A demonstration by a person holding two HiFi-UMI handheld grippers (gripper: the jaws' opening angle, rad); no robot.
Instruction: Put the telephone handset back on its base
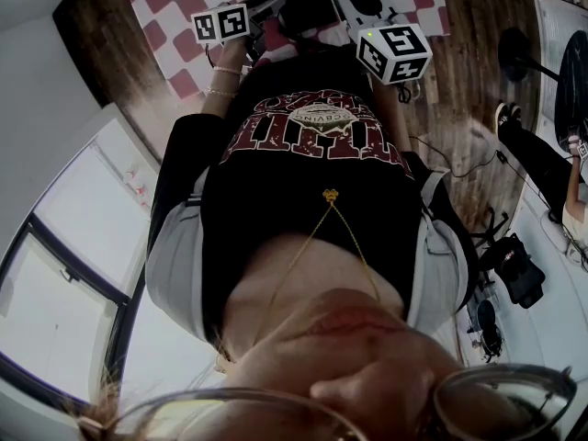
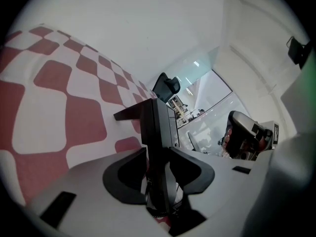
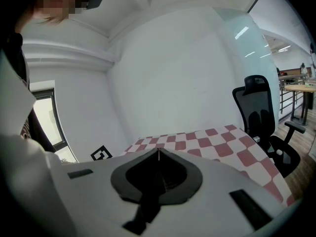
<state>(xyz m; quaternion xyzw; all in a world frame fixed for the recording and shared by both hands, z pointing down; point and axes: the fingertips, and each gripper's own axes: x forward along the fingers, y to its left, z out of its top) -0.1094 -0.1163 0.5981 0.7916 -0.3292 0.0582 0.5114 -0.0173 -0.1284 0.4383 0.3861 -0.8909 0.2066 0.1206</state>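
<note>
Left tongs: the left gripper point(image 2: 158, 154) has its jaws parted, one on each side of a thin black upright slab point(image 2: 157, 125). They lie close along its faces, but I judge it straddled rather than squeezed.
Right tongs: the right gripper point(image 3: 158, 152) is closed tip to tip with nothing between its jaws, and it points out over the table.
Table: a red-and-white checked cloth point(image 3: 212, 141) covers it and spreads to the far side of both grippers.
Telephone: in the head view a black boxy shape point(image 1: 299, 7) sits on the cloth at the far edge, between the two grippers. That is most likely the telephone, though handset and base cannot be told apart there. The slab between the left jaws is probably part of it, but I cannot tell which part.
Step in hand: the left gripper is working at the telephone. No view shows whether the handset is already seated.
Doing it well: keep the left jaws square to the slab's flat faces. If it is to be gripped, close on it evenly. If it is being released, draw straight back toward the near side so that neither jaw drags it sideways.
Right gripper's part: with its tips closed it can press down on the base to steady it.
Risk: a thin upright piece tips easily if one jaw catches it.
</note>
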